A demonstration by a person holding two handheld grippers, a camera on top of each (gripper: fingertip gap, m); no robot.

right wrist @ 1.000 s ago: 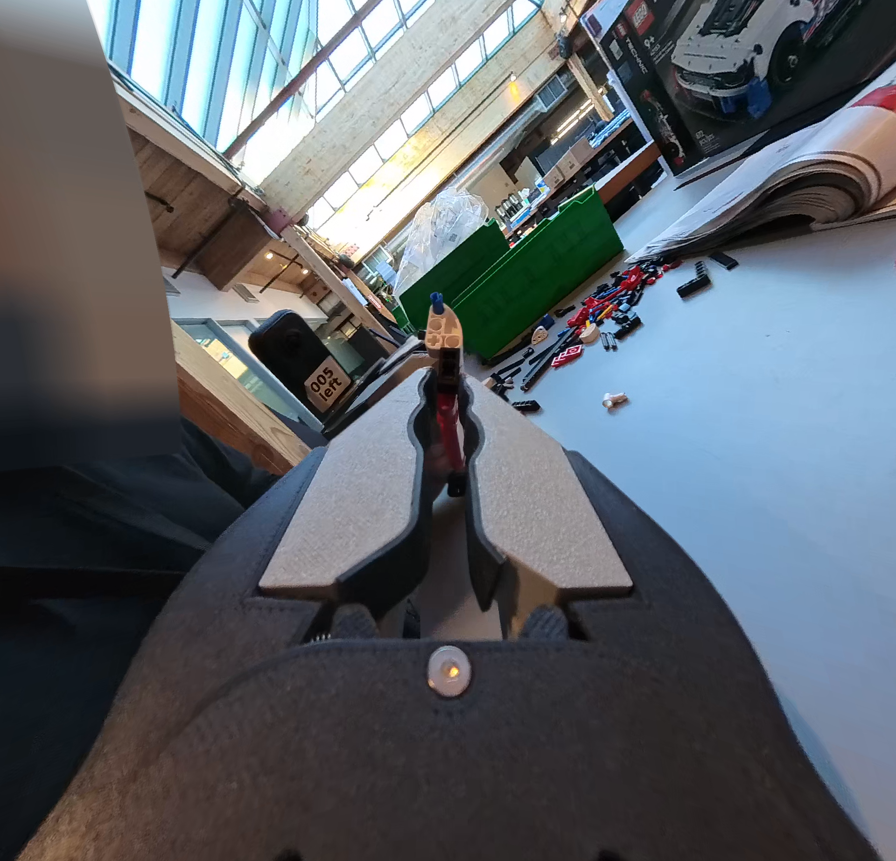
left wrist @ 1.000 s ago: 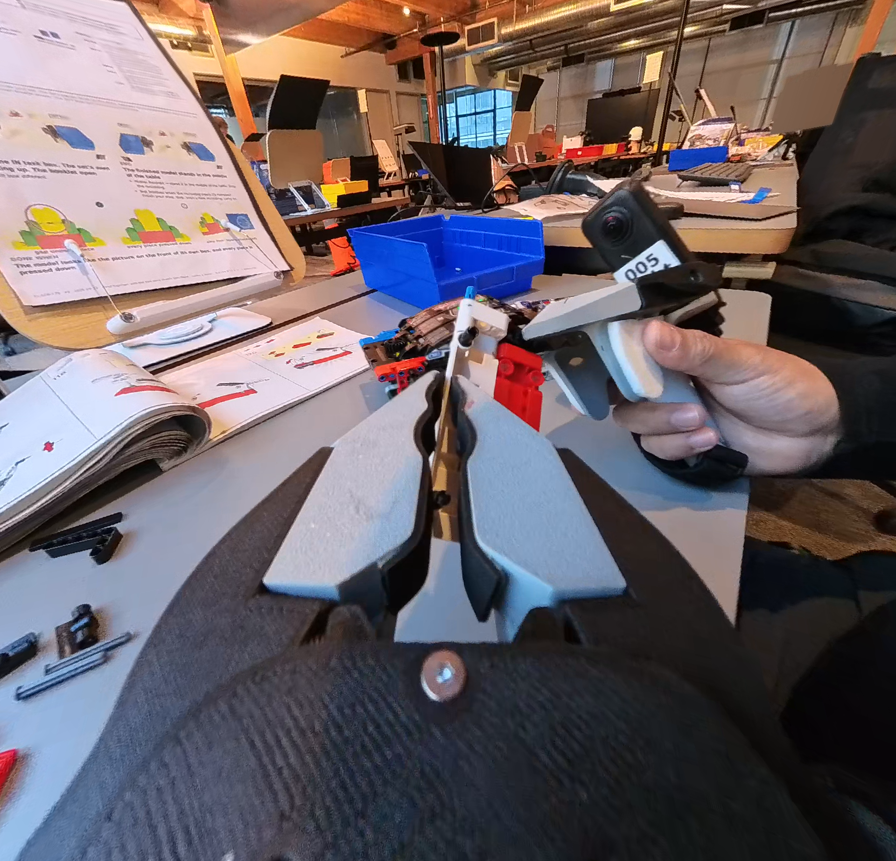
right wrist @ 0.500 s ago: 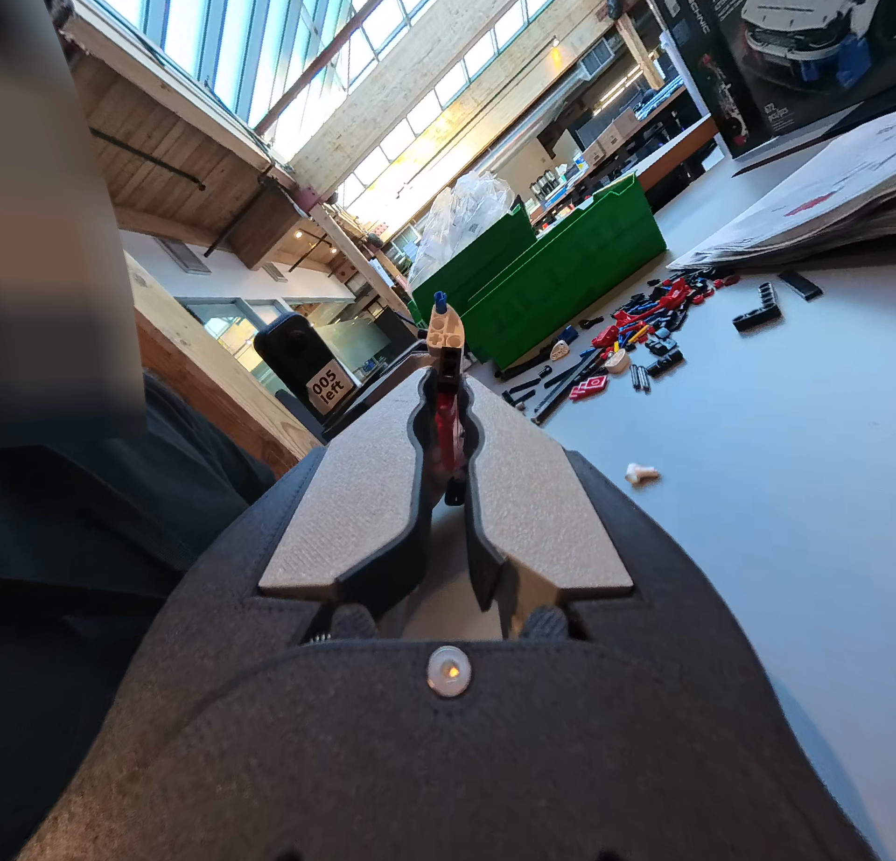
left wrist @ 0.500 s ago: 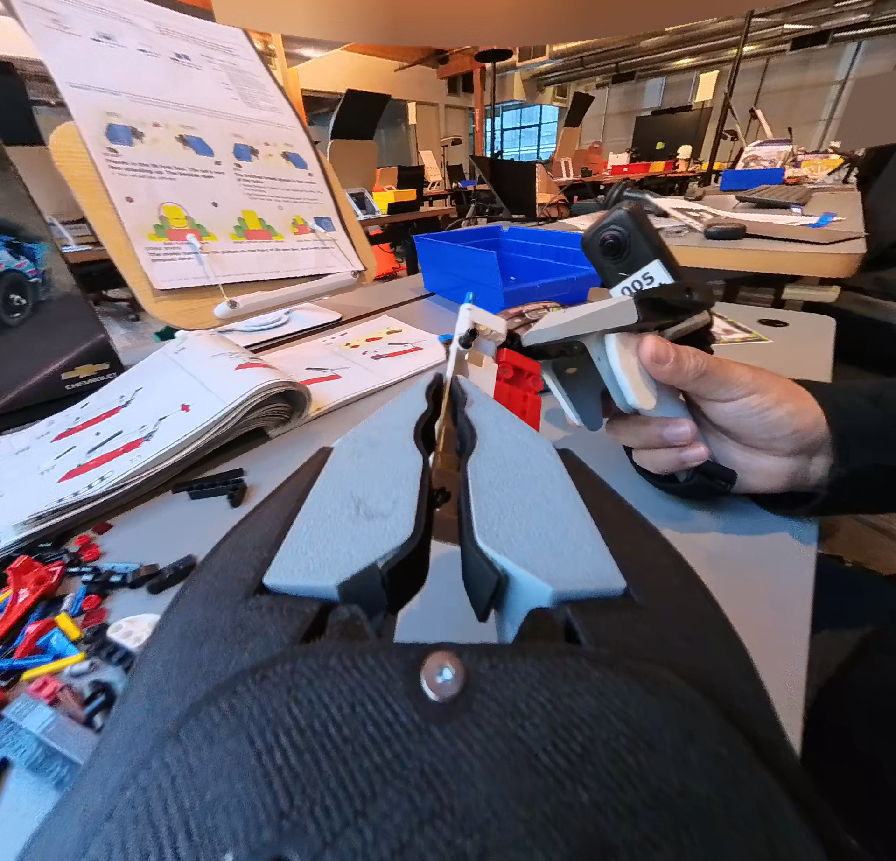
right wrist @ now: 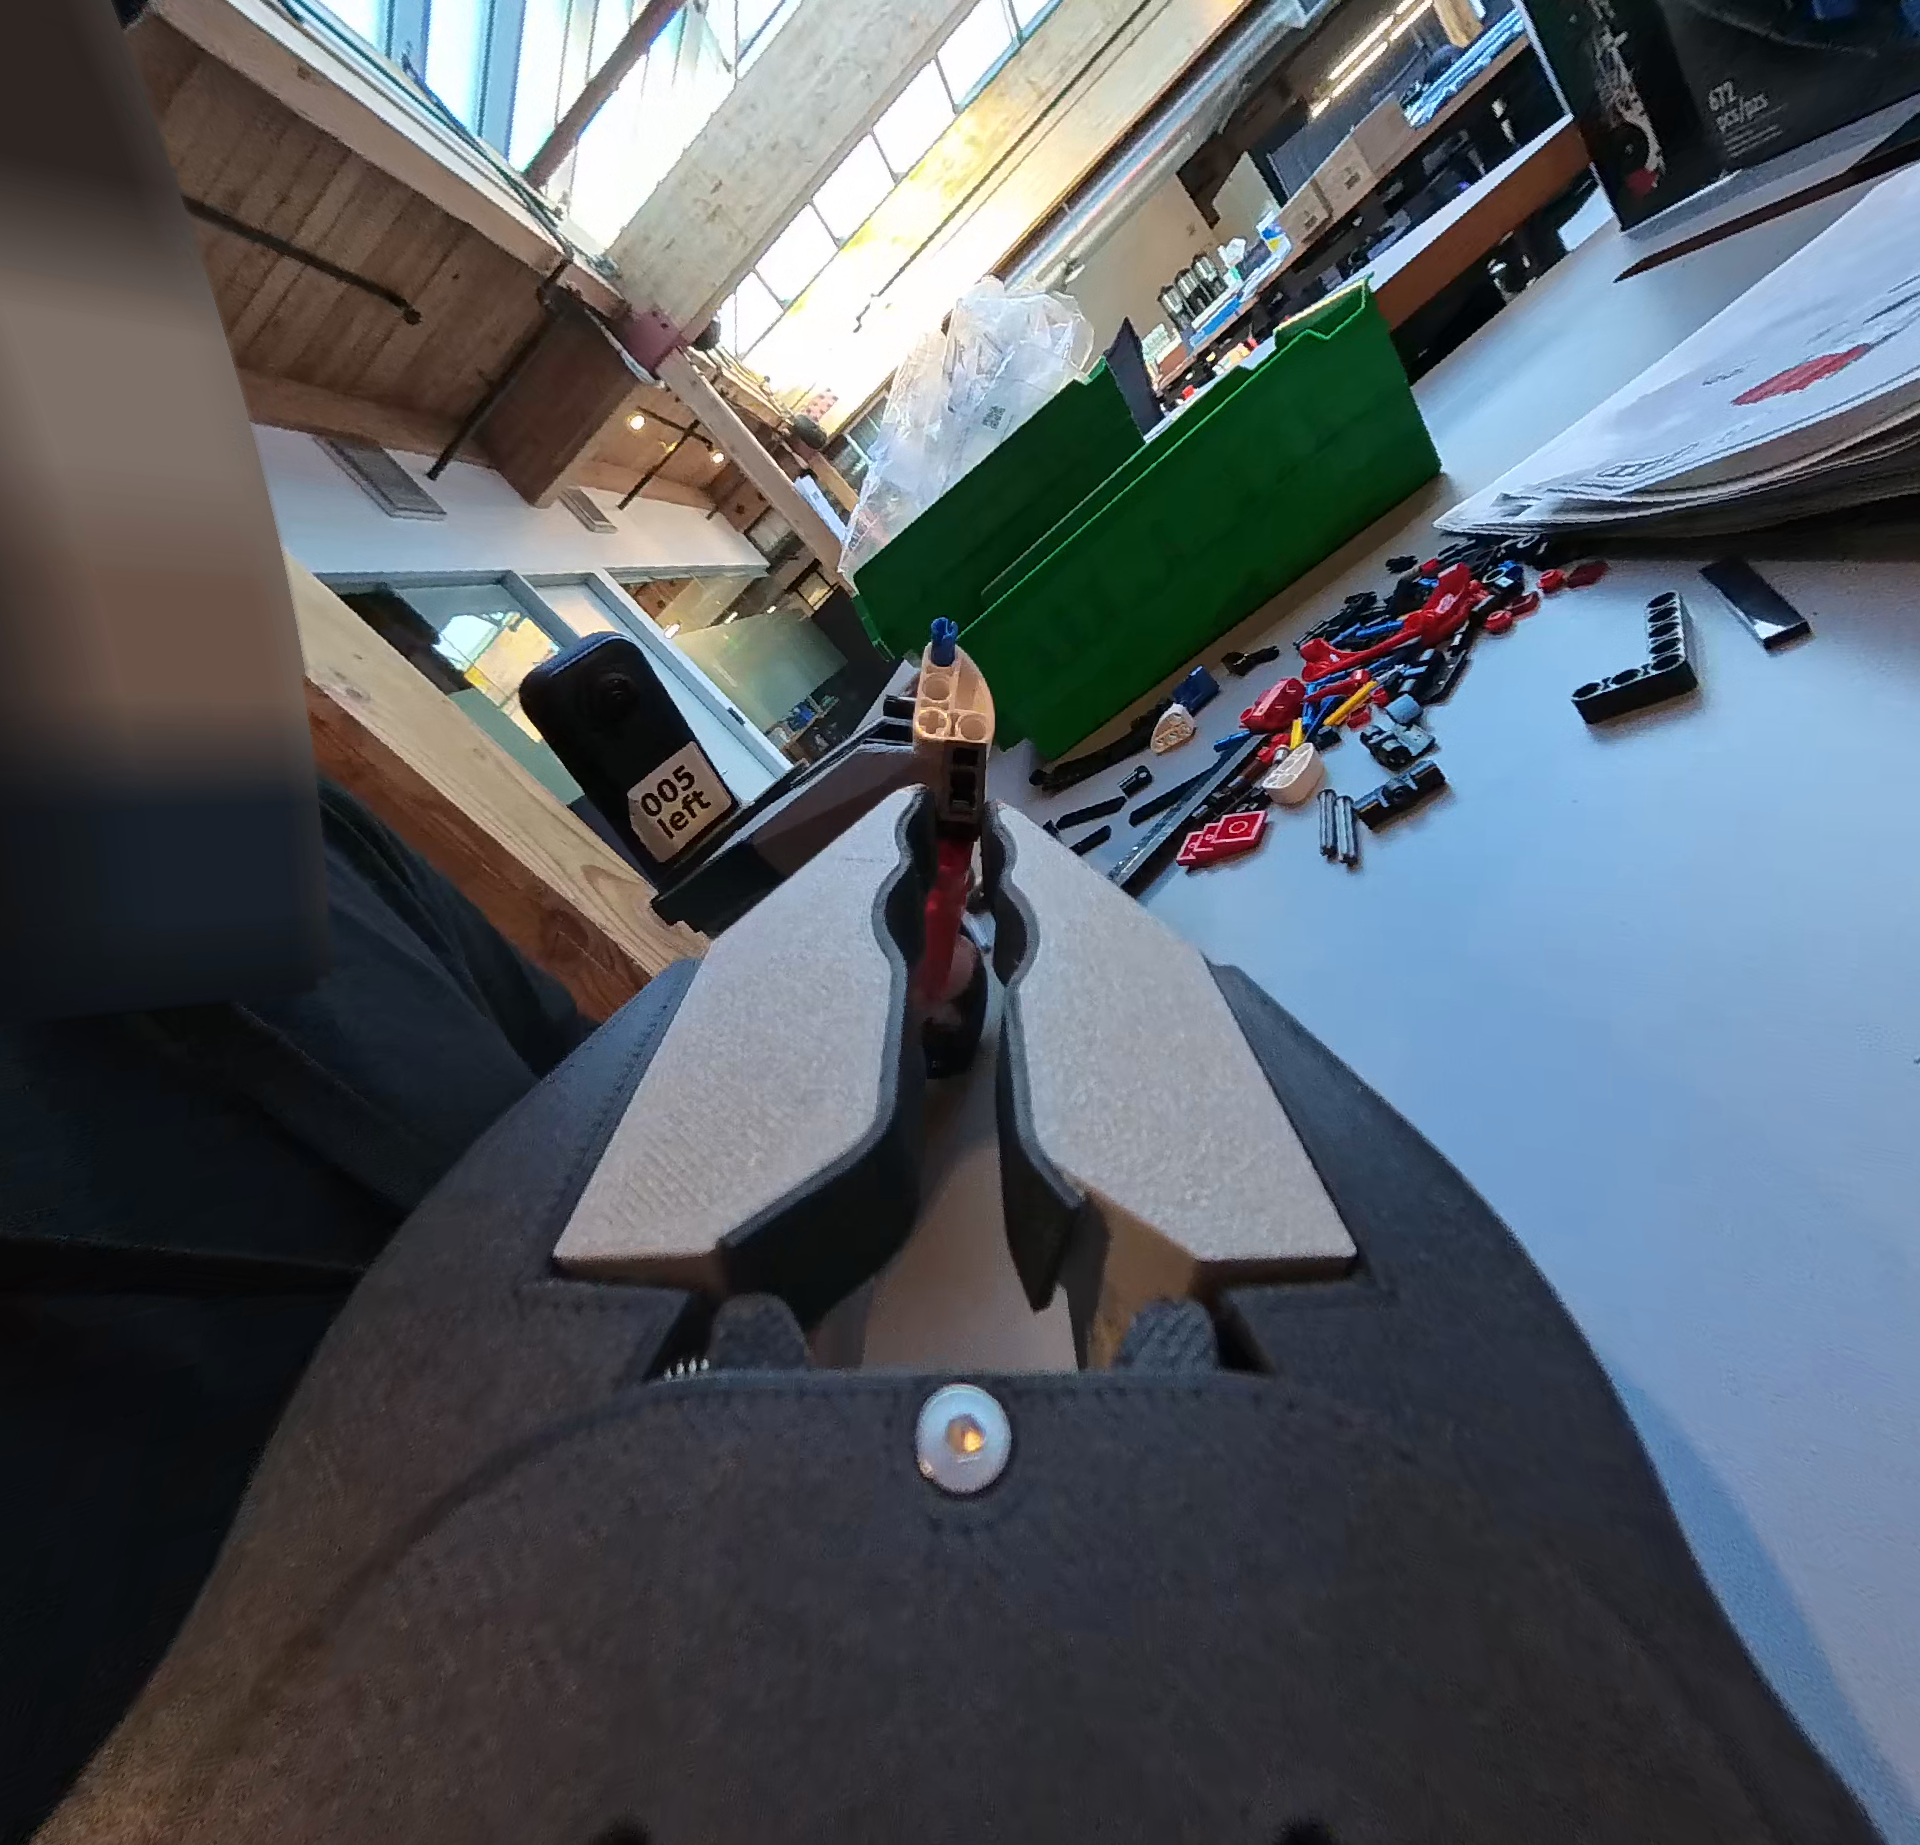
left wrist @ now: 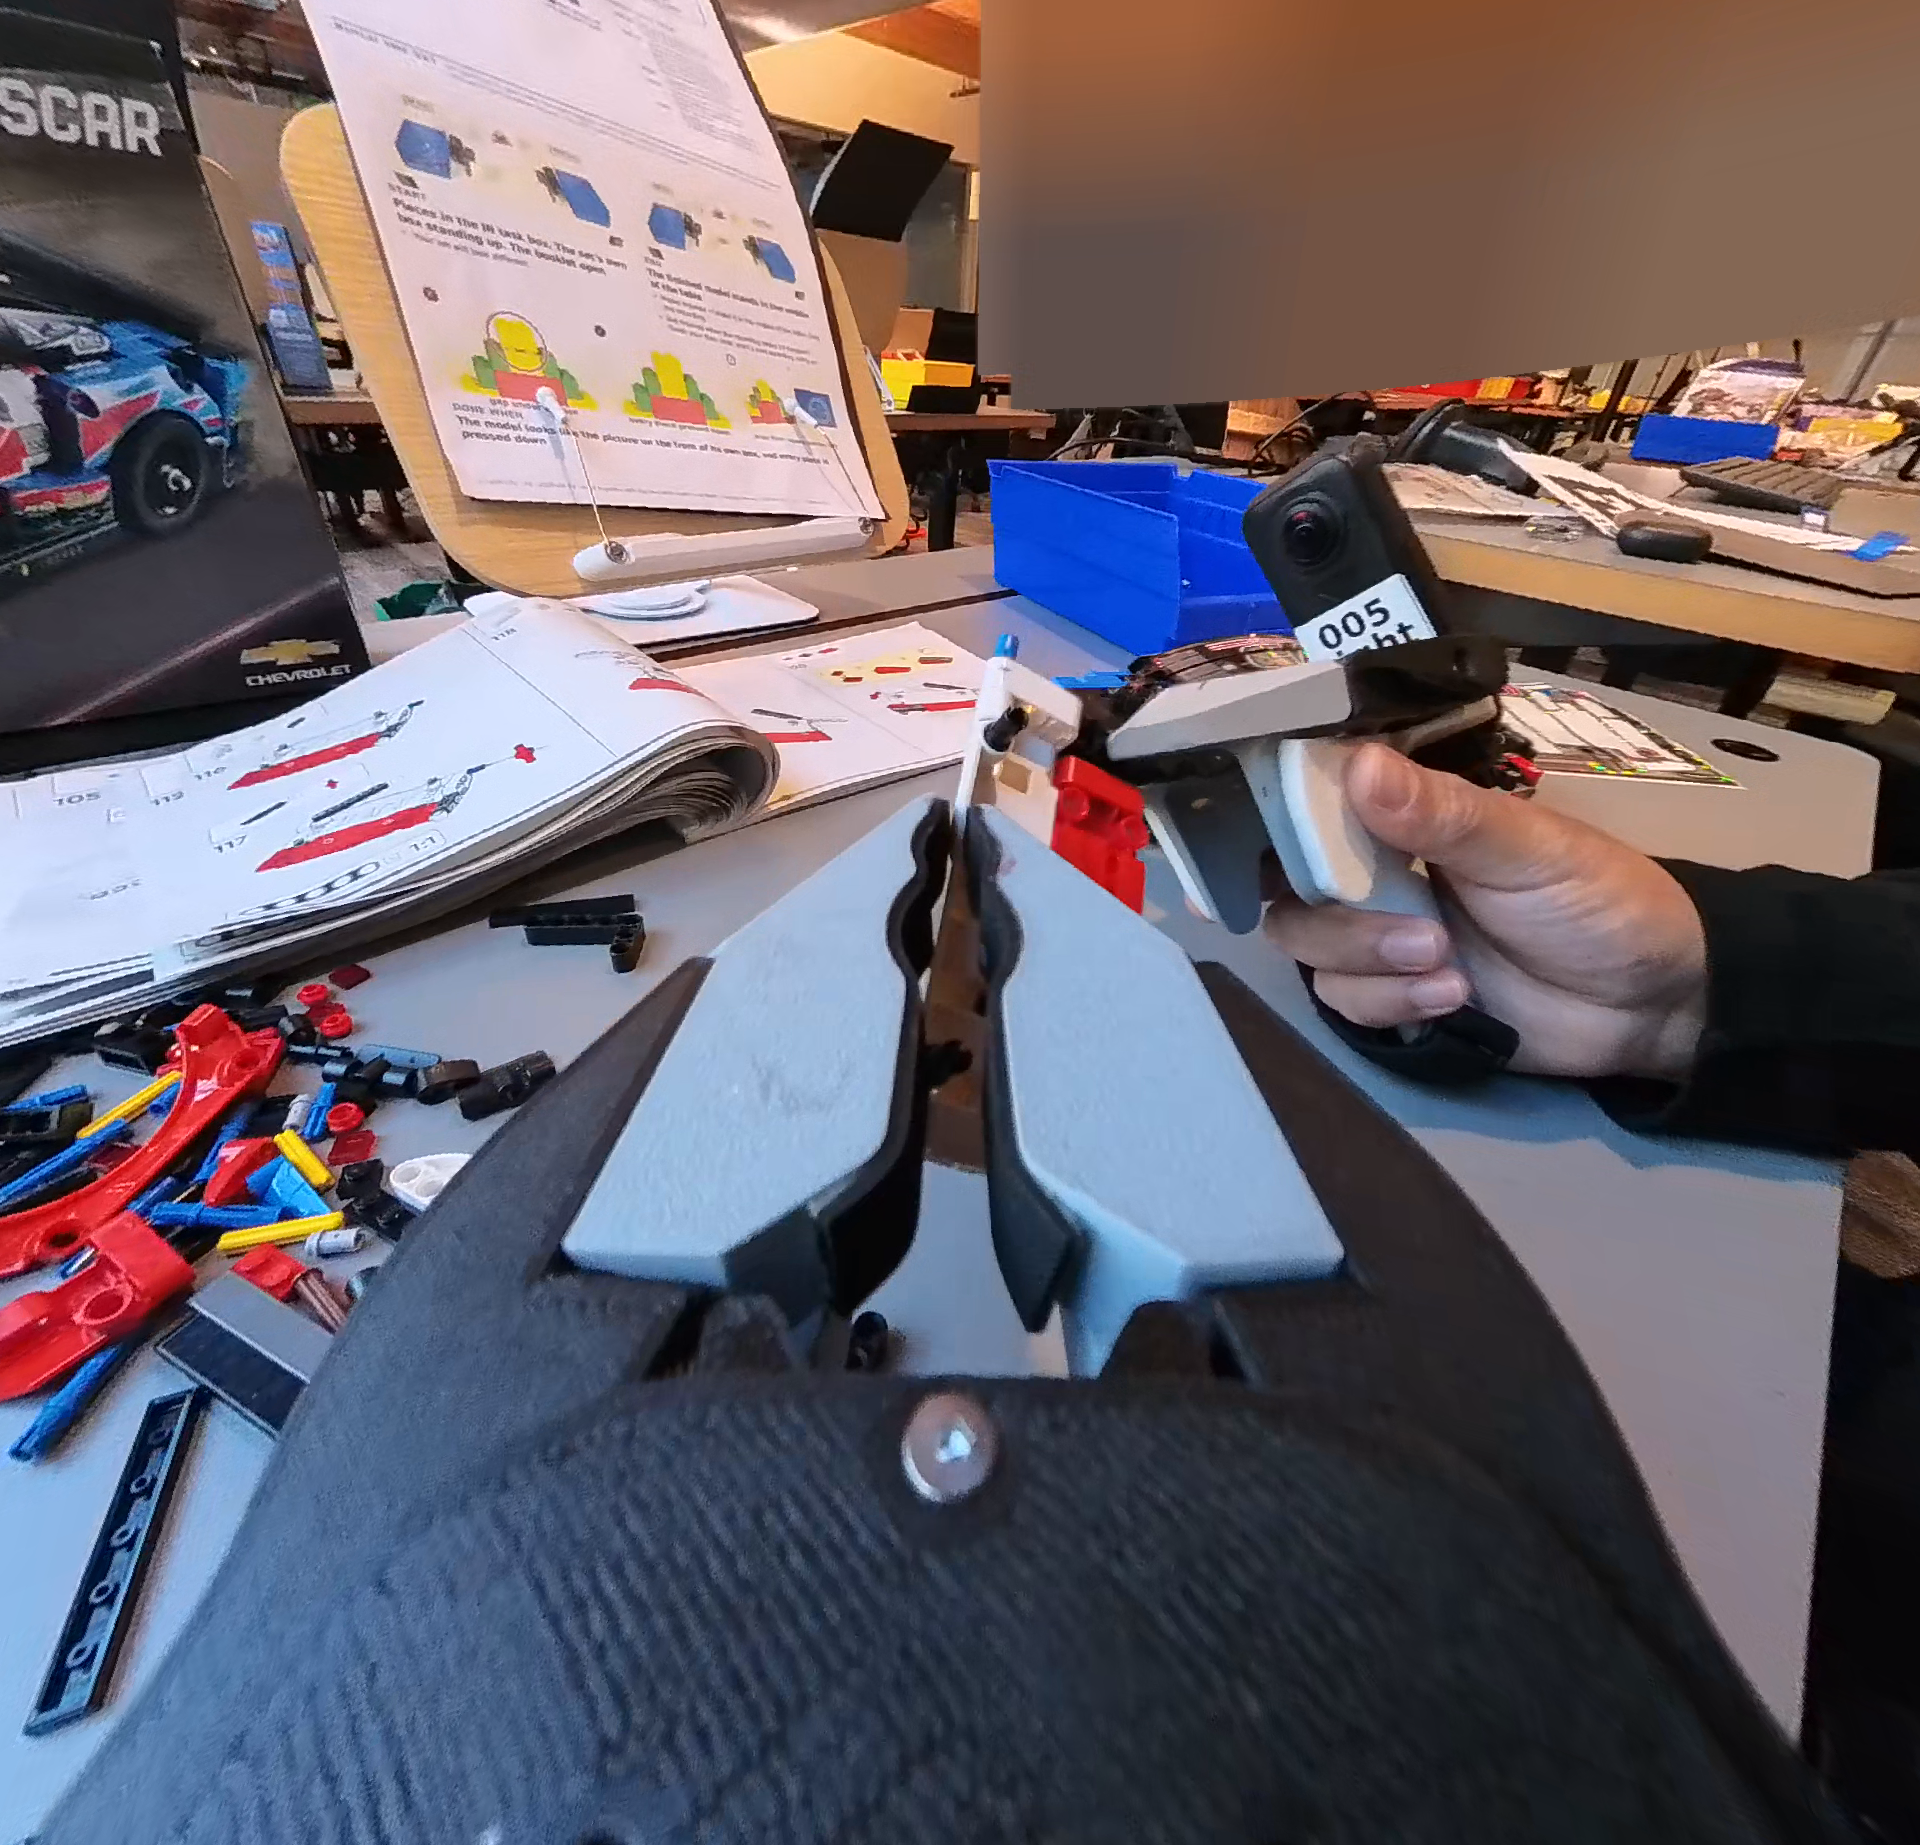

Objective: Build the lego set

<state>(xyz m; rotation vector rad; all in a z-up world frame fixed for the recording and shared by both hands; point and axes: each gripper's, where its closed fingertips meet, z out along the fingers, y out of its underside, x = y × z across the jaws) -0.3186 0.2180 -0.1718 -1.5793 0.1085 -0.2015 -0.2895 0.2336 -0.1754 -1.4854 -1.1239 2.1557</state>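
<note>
A small lego sub-assembly (left wrist: 1023,717) has a white panel, a blue pin on top and a red part (left wrist: 1096,831). Both grippers hold it above the grey table (left wrist: 1558,1328). My left gripper (left wrist: 961,808) is shut on its thin lower edge. My right gripper (left wrist: 1127,756), held by a hand (left wrist: 1507,912), grips it from the right. In the right wrist view my right gripper (right wrist: 956,821) is shut on the red part, and the panel (right wrist: 951,715) sticks up past the tips. The left gripper's camera block (right wrist: 623,725) shows behind it.
A pile of loose pieces (left wrist: 208,1120) (right wrist: 1382,673) lies on the table to the left. A black L-beam (left wrist: 582,928) (right wrist: 1642,663) lies by the open instruction booklet (left wrist: 416,787) (right wrist: 1766,424). Behind stand the set's box (left wrist: 125,341), a sheet on a stand (left wrist: 582,237), a blue bin (left wrist: 1122,559) and a green bin (right wrist: 1143,548). The tips of one gripper are about 4 cm away from the tips of the other.
Both grippers keep their hold on the assembly. The left view has swung left, bringing the box and the pile of pieces into view. The right view has tilted and moved closer to the table.
</note>
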